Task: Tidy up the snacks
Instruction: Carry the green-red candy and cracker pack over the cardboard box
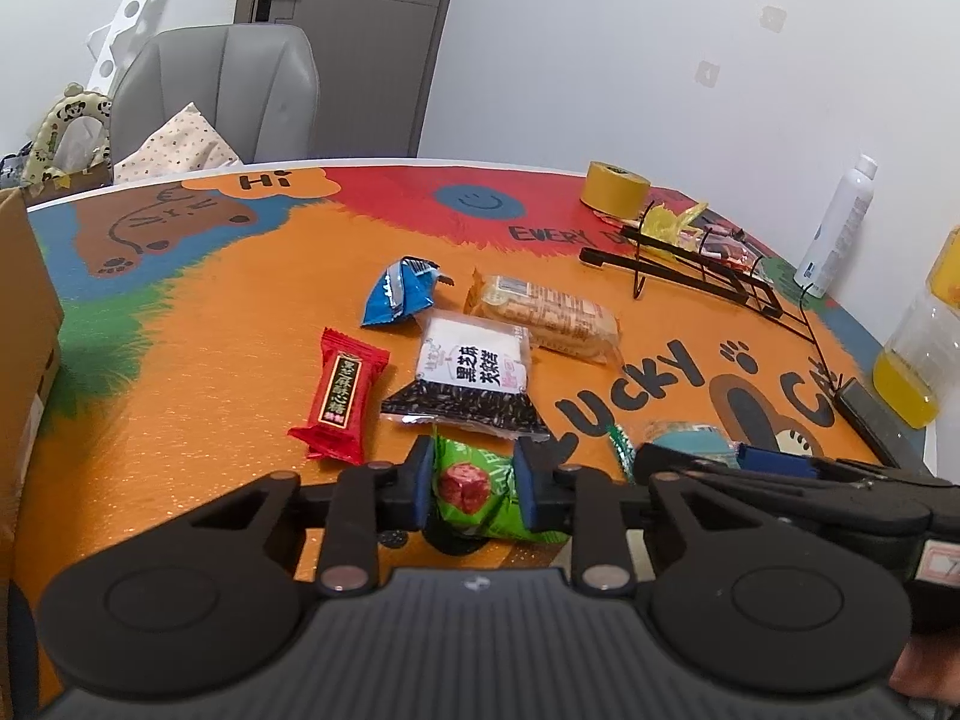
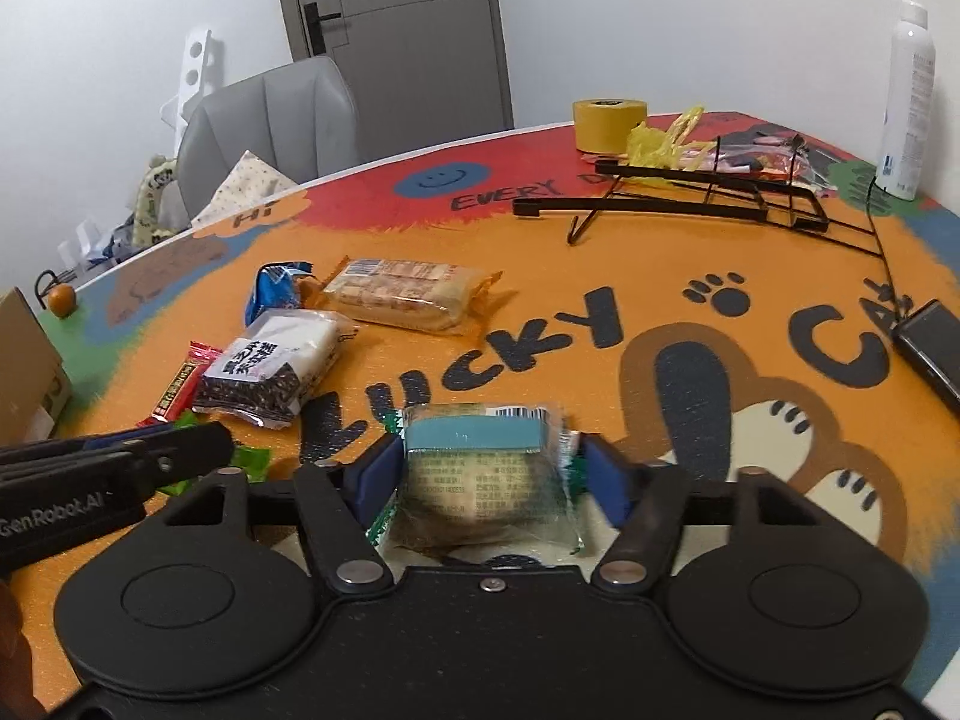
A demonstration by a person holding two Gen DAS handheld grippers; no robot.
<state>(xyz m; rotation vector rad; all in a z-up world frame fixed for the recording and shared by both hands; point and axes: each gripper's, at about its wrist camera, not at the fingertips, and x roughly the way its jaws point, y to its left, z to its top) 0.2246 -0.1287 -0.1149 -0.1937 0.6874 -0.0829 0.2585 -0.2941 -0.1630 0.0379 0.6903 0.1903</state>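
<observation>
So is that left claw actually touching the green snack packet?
Touching. The left wrist view shows the left gripper with both blue pads pressed against the sides of the green snack packet.

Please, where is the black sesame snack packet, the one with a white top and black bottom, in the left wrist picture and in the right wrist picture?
Left wrist view: the black sesame packet lies at centre, just beyond the gripper.
Right wrist view: it lies left of centre.
Shared landmark: the yellow tape roll at the far table edge.
</observation>
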